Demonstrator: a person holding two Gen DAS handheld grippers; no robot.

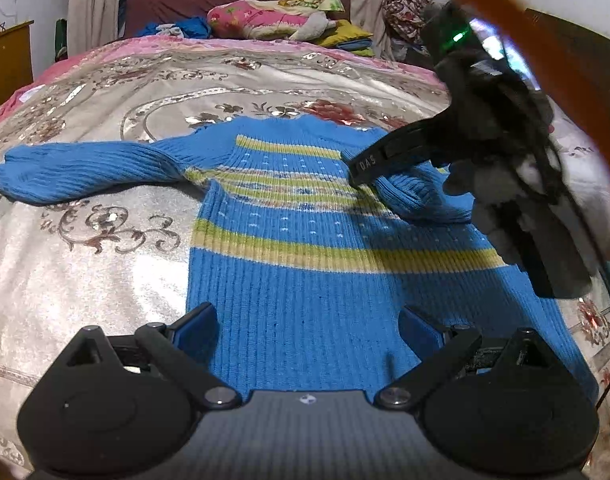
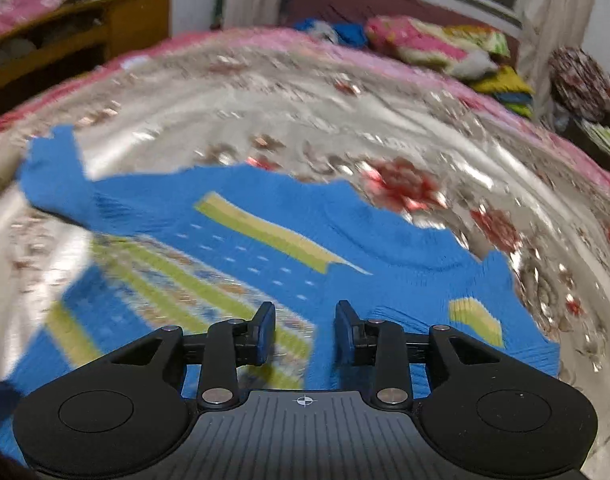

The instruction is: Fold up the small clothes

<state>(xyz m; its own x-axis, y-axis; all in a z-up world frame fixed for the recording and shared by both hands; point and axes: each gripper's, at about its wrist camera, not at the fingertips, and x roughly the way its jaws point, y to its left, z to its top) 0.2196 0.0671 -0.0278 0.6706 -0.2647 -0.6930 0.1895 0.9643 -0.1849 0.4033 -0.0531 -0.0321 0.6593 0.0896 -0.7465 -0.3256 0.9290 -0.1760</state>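
folding the sweater (image 1: 305, 280)'s sleeve (image 1: 417, 196) inward at centre right, right gripper (image 2: 305, 336) parted, left gripper (image 1: 305, 320) spread; far sleeve next.

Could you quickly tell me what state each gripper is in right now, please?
Left gripper: open wide above the blue sweater, holding nothing.
Right gripper: partly open at the folded-in sleeve; no grip visible.

Ribbed knit sweater (image 1: 305, 280), seemingly satin bedspread (image 1: 105, 264)
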